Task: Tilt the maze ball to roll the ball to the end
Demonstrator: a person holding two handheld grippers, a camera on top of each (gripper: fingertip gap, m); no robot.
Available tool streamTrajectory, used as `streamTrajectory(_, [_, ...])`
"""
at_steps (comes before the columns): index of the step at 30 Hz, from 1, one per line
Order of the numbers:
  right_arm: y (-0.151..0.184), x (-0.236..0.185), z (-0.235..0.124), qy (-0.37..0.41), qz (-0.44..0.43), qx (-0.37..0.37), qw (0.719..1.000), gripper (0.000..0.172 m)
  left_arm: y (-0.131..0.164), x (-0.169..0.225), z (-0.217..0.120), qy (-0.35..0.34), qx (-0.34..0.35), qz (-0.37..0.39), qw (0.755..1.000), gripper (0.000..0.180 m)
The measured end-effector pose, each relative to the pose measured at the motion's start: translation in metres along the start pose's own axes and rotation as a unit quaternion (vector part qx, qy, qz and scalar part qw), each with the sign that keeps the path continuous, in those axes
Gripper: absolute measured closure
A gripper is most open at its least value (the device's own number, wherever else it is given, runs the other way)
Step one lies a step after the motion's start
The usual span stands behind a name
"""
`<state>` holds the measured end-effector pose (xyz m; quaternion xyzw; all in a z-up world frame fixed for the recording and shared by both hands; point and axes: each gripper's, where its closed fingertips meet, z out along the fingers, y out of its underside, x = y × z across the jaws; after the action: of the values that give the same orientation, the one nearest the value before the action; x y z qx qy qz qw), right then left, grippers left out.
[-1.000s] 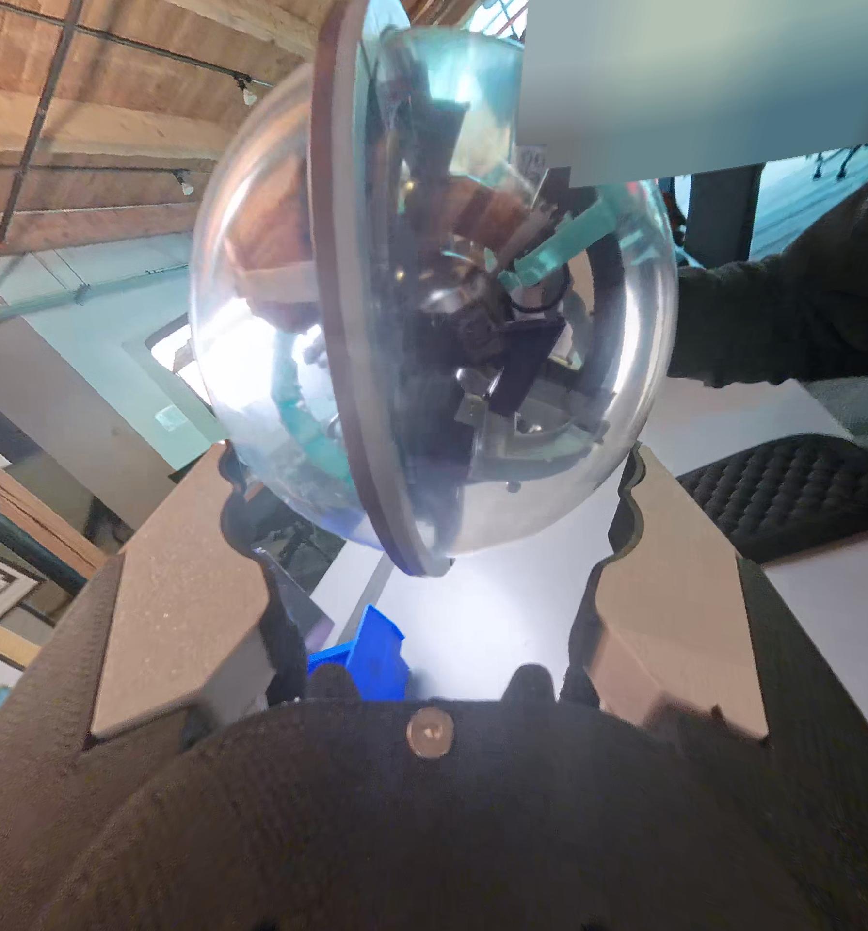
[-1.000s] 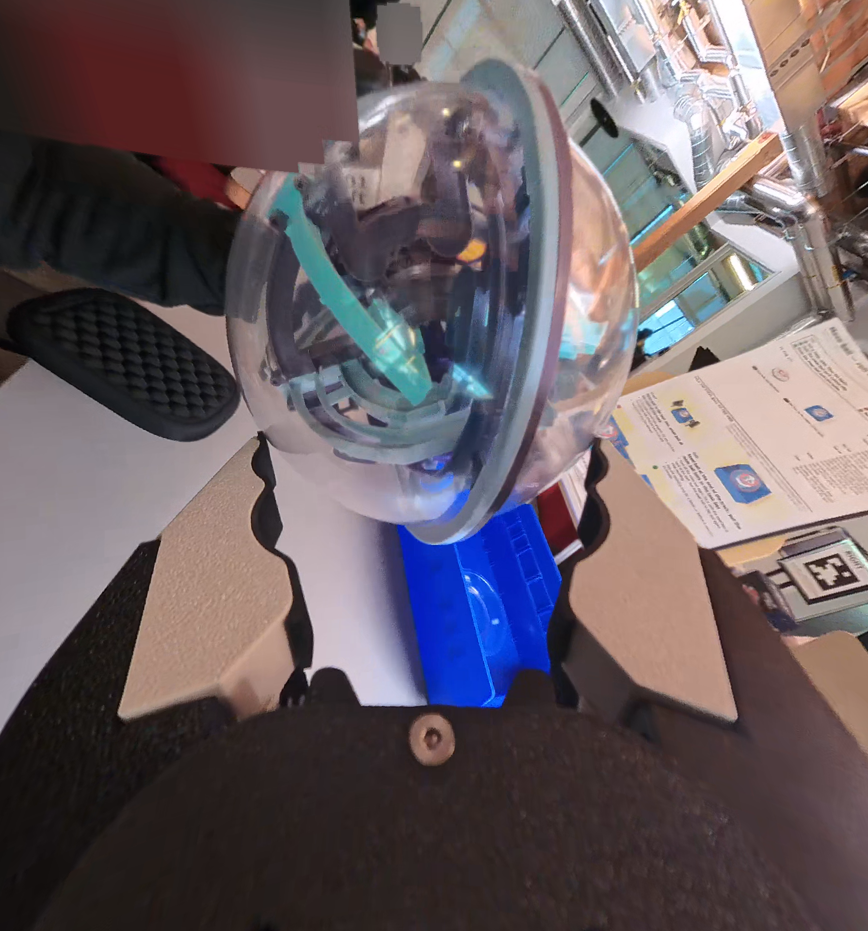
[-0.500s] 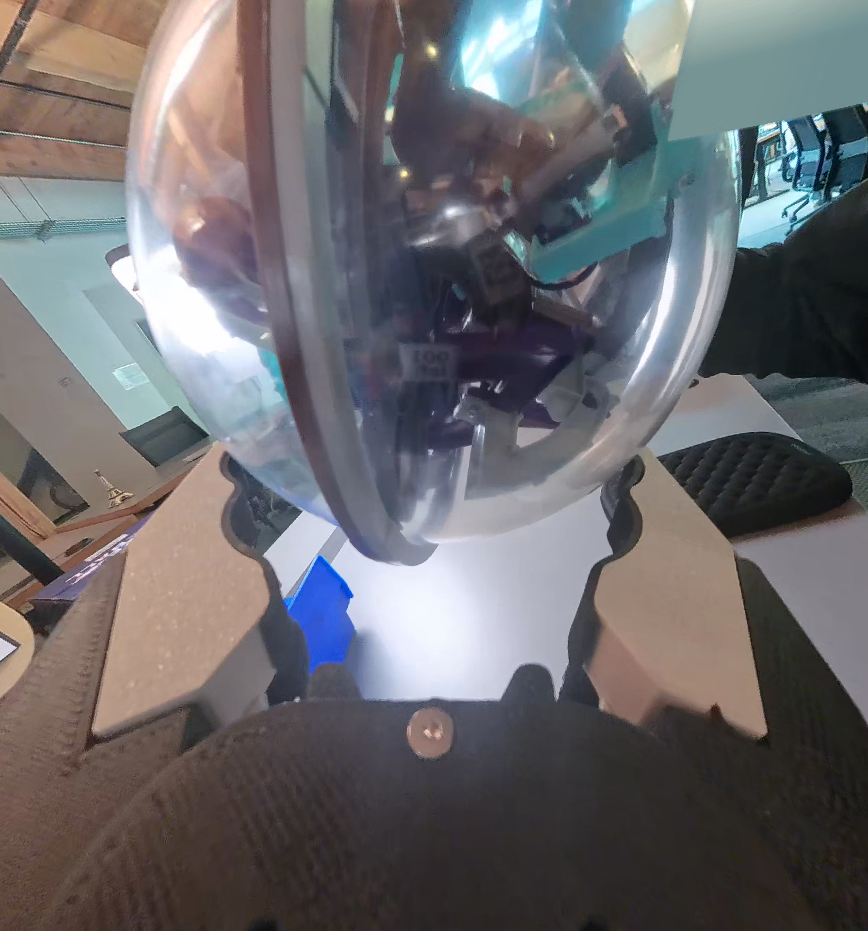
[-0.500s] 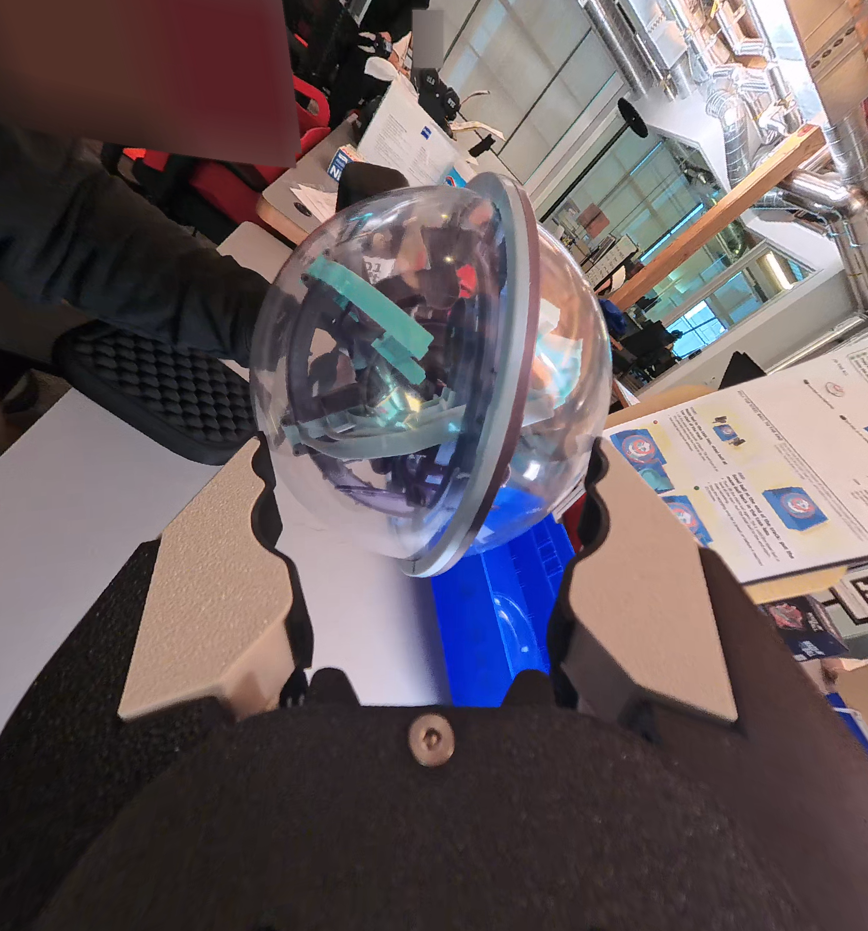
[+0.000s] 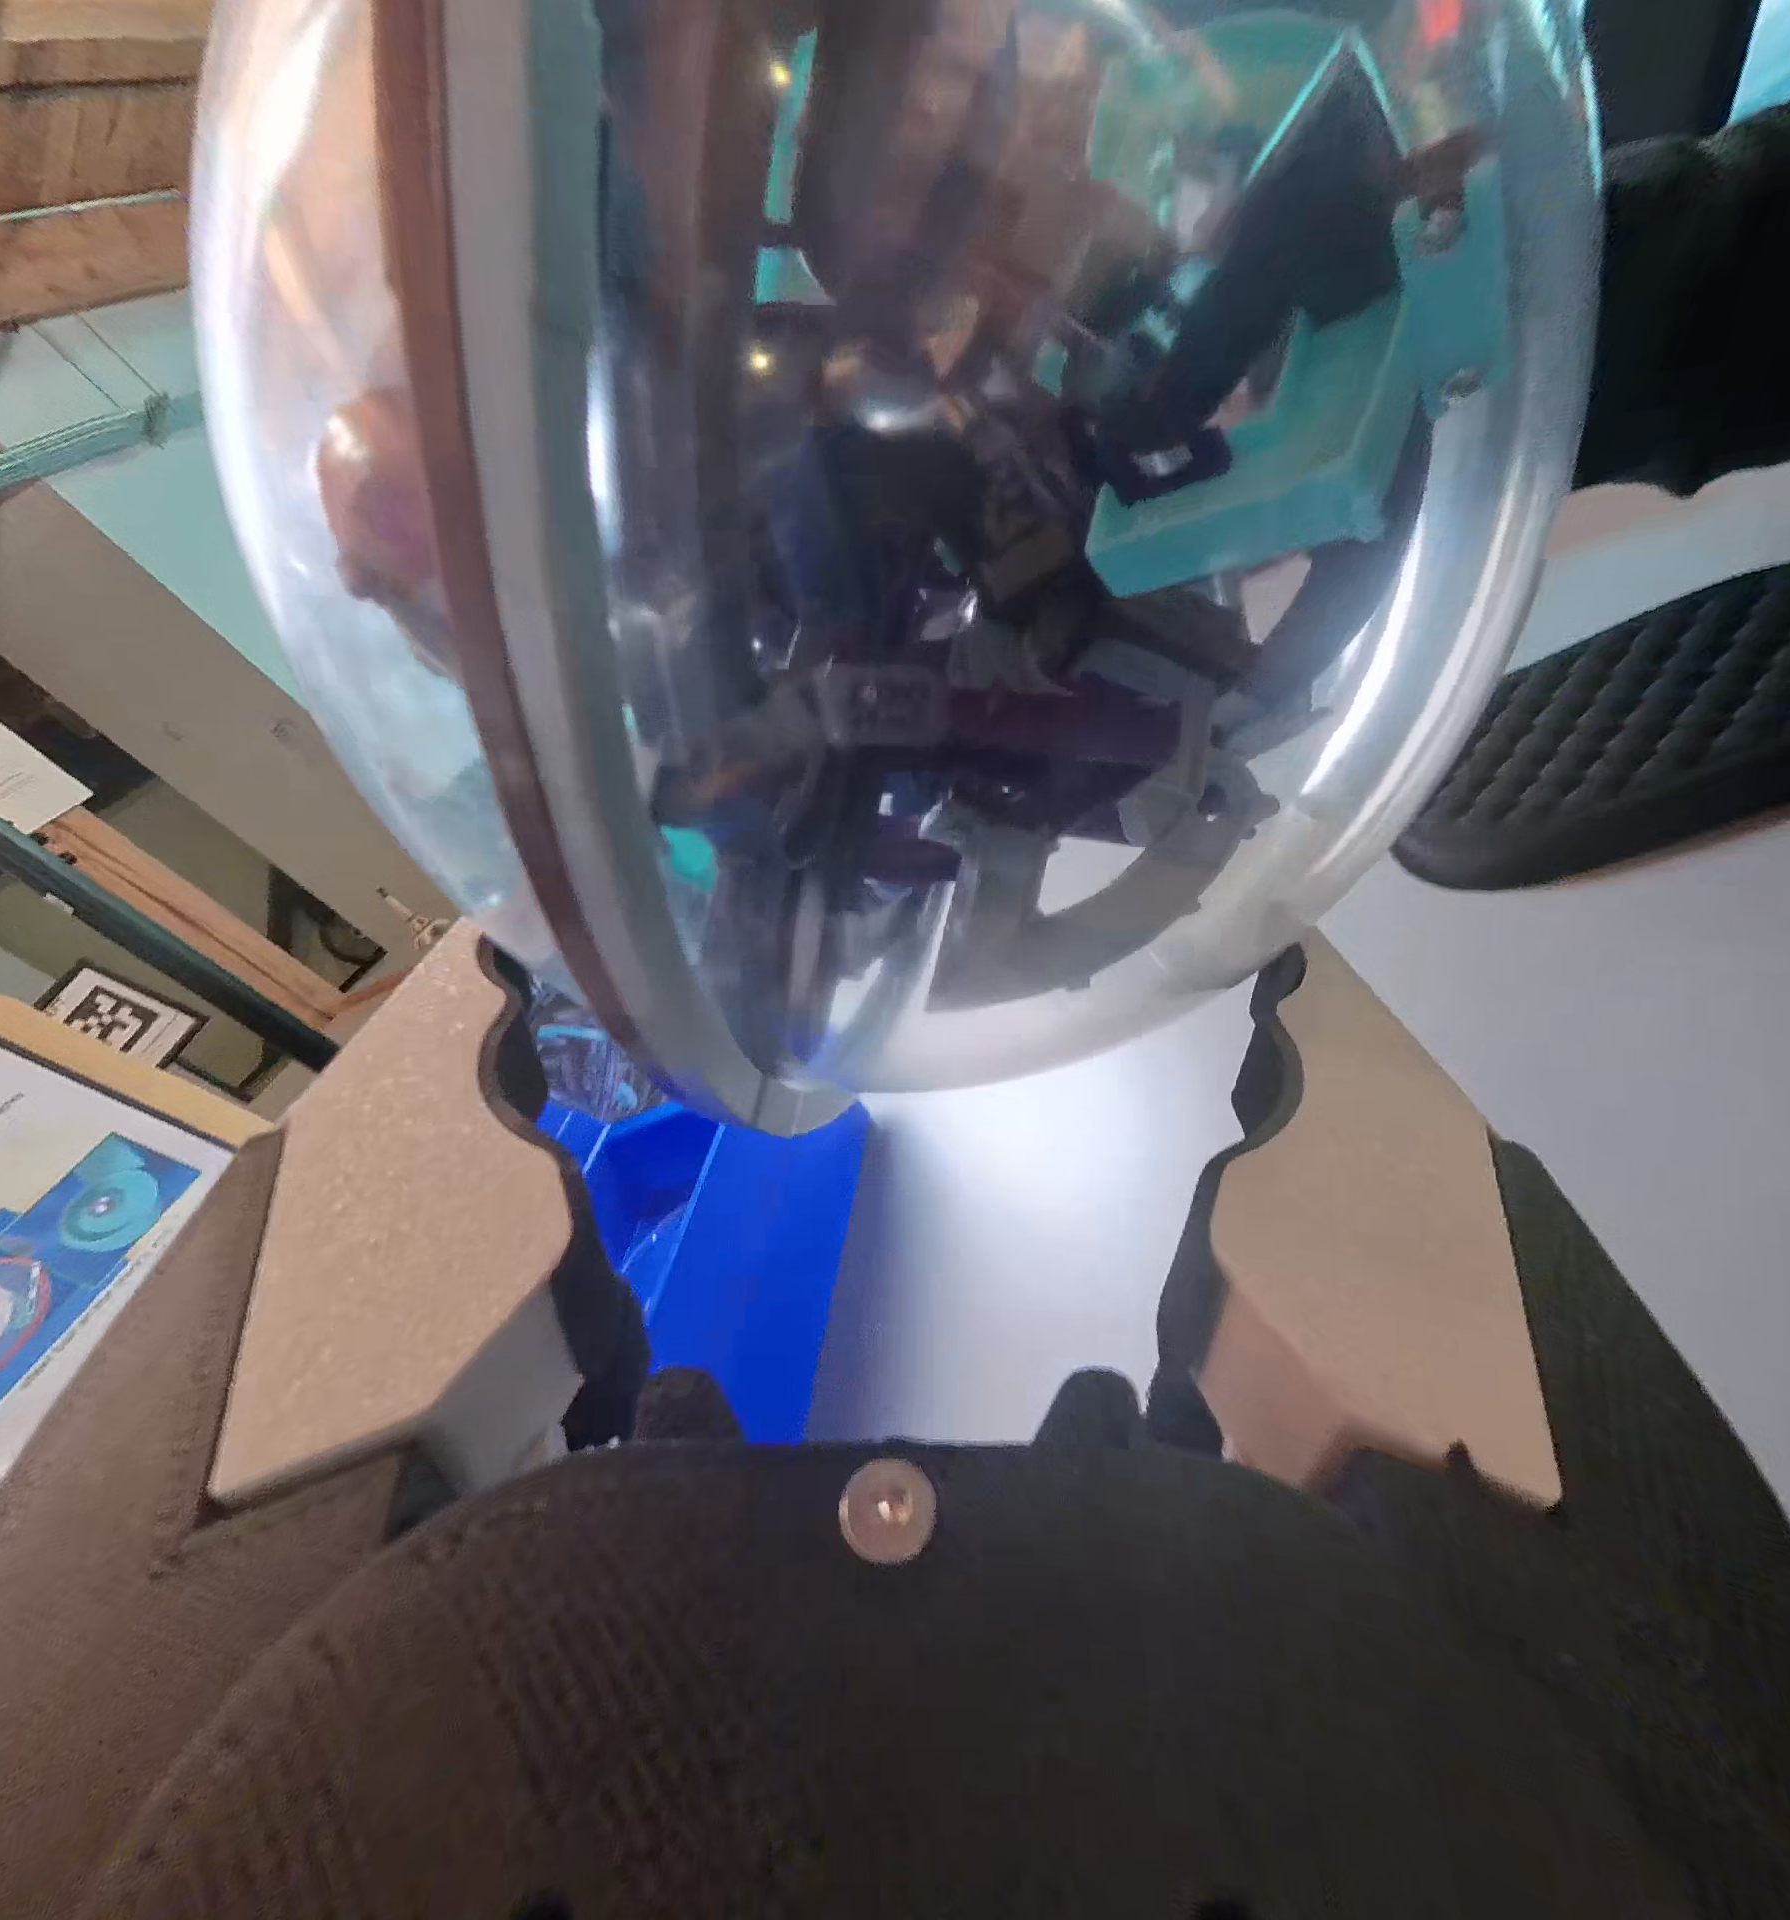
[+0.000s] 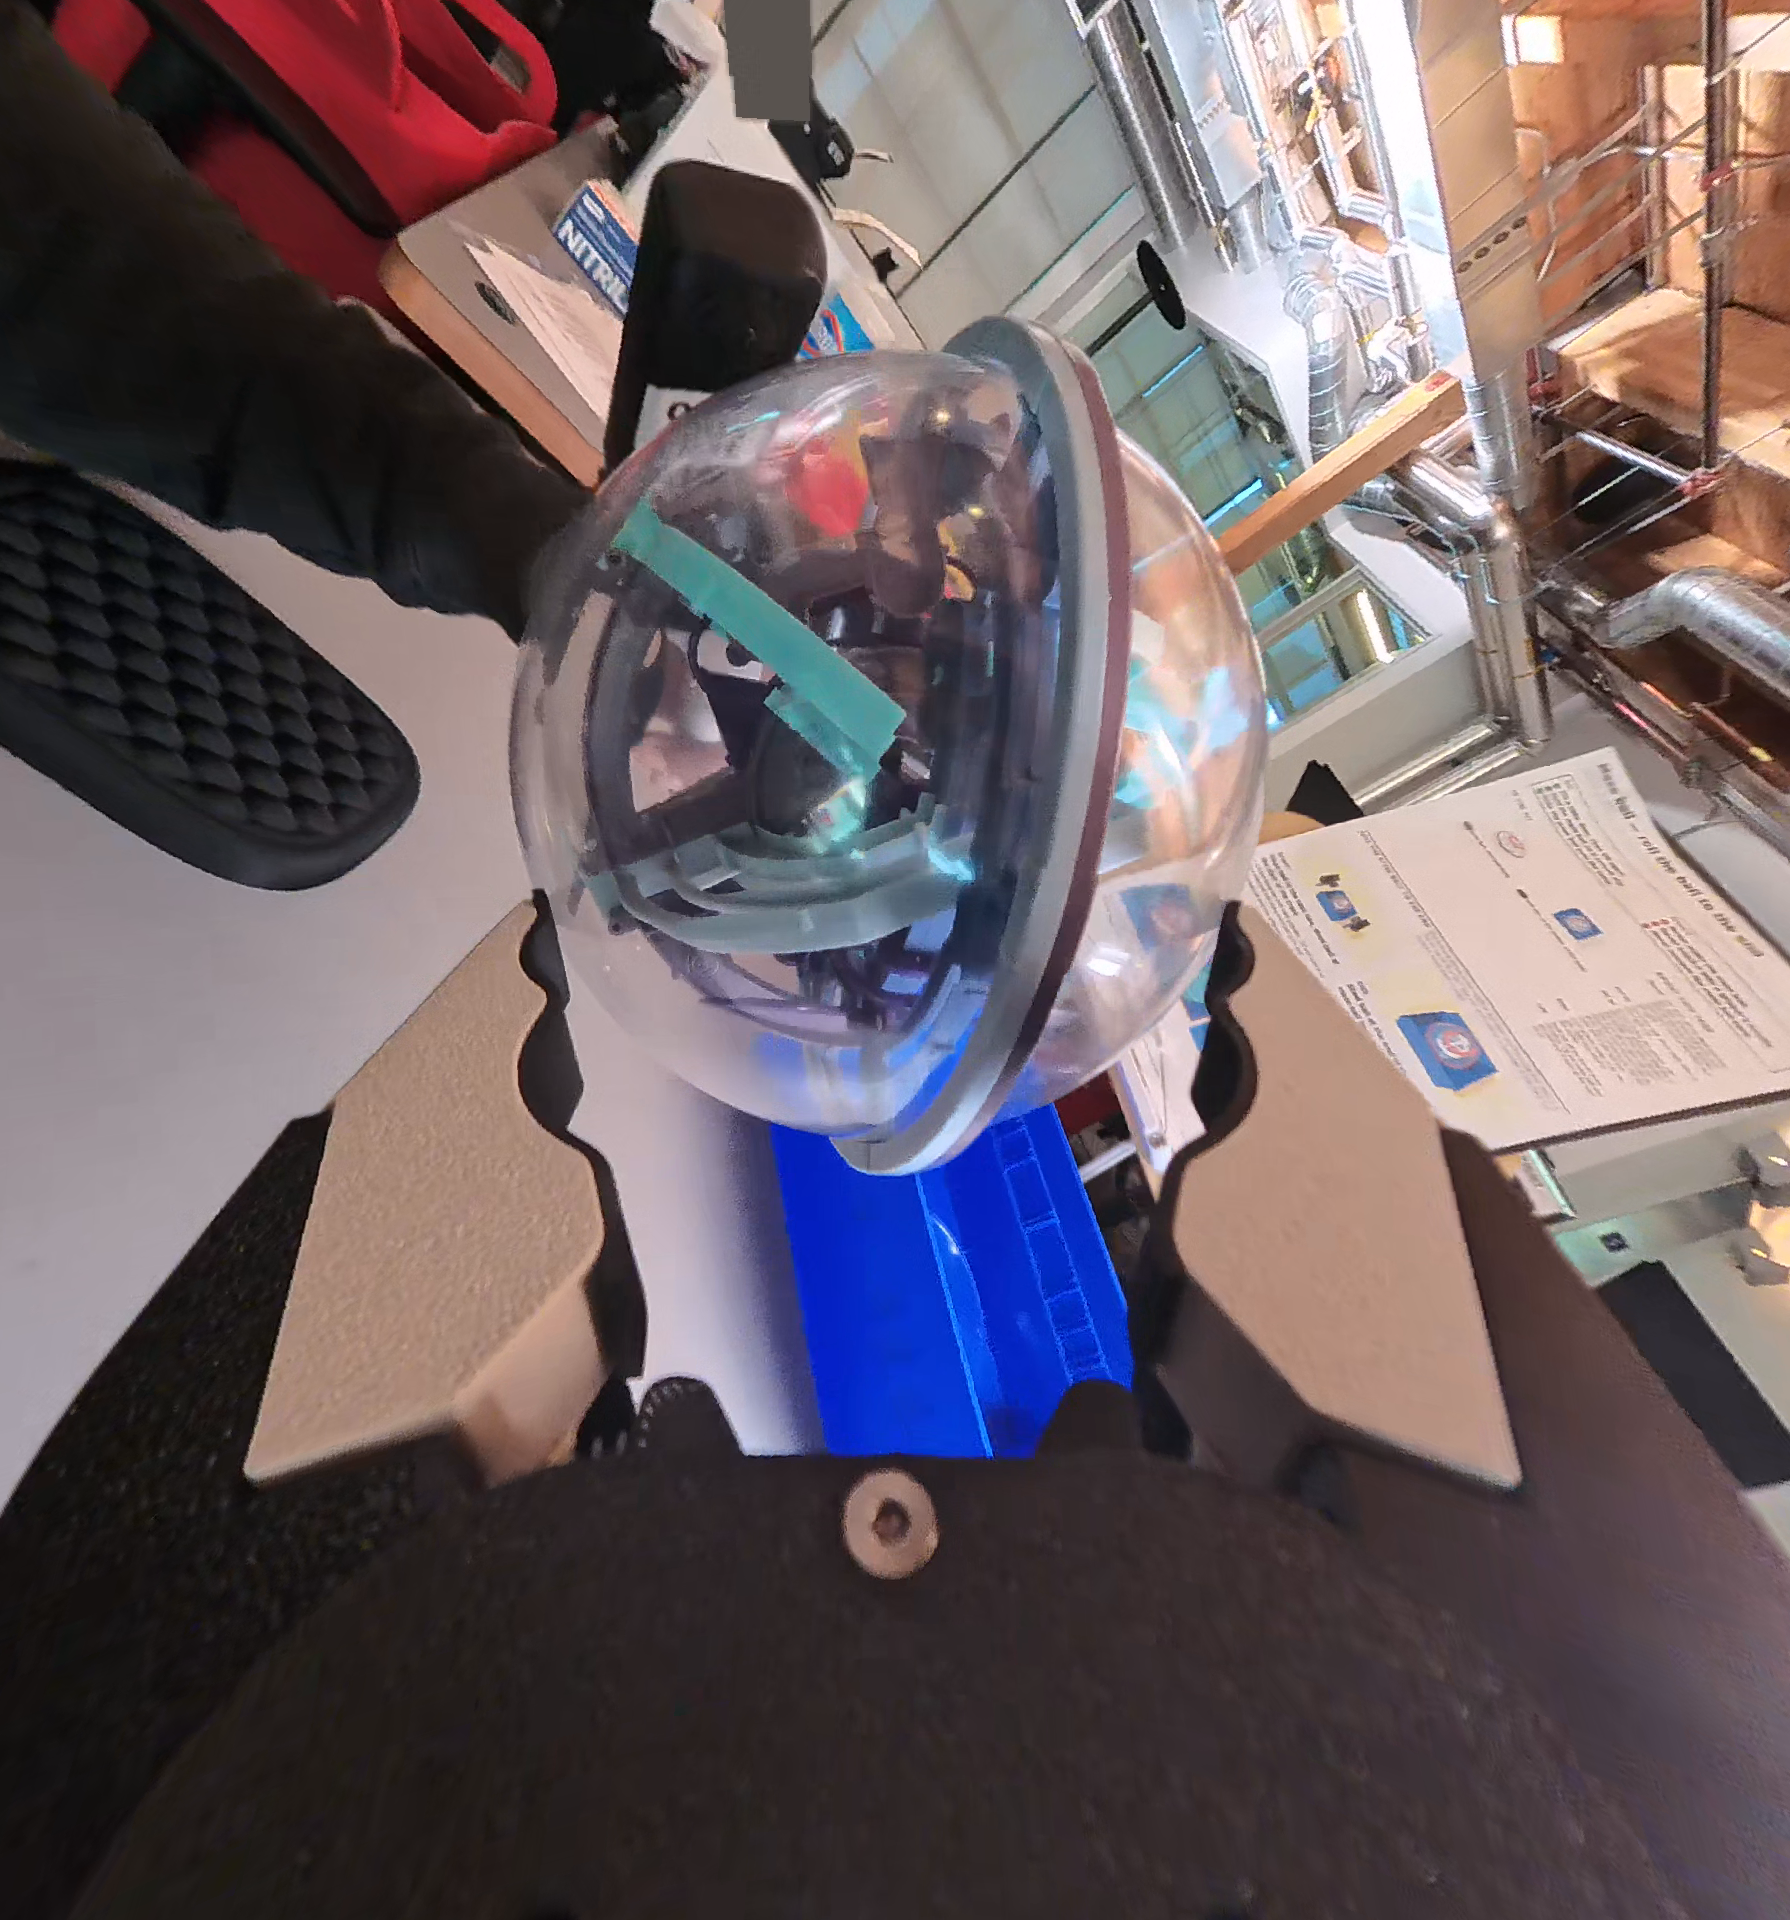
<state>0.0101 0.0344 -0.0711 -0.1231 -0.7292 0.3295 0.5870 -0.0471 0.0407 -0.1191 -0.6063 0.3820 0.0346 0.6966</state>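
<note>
A clear maze ball [image 6: 886,748] with teal and purple tracks inside is lifted above the white table [image 6: 143,987], over a blue bin [image 6: 948,1299] near the table's edge. The right gripper [image 6: 886,966] clasps it, both fingertips pressed against the sphere's lower sides. The left gripper [image 5: 891,997] cradles the same ball [image 5: 891,499] from another side; its fingertips [image 5: 496,987] appear to touch the shell, though blur makes that contact uncertain. The ball's rim band runs nearly upright.
</note>
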Motion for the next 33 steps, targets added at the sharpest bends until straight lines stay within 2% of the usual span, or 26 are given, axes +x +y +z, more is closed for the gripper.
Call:
streamTrajectory(8, [0.02,-0.023,0.0,0.003,-0.037,-0.039,0.999,0.051,0.043,0.018,0.017,0.014,-0.061,-0.011,0.998,0.046])
streamTrajectory(13, [0.039,-0.033,-0.008,0.014,-0.016,-0.047,0.999,0.052,0.06,0.034,0.028,0.048,-0.084,-0.045,0.994,0.05])
streamTrajectory(17, [0.057,-0.045,-0.016,0.016,-0.001,-0.06,0.998,0.053,0.07,0.053,0.034,0.094,-0.088,-0.095,0.987,0.046])
streamTrajectory(20, [0.069,-0.055,-0.02,0.015,-0.001,-0.071,0.997,0.054,0.07,0.069,0.036,0.143,-0.07,-0.167,0.973,0.037])
streamTrajectory(26, [0.097,-0.072,-0.024,0.026,-0.082,-0.119,0.989,0.054,0.07,0.079,0.04,0.181,-0.048,-0.258,0.948,0.026])
streamTrajectory(33, [0.114,-0.087,-0.022,0.023,-0.16,-0.153,0.975,0.055,0.086,0.088,0.042,0.189,-0.066,-0.273,0.941,0.023])
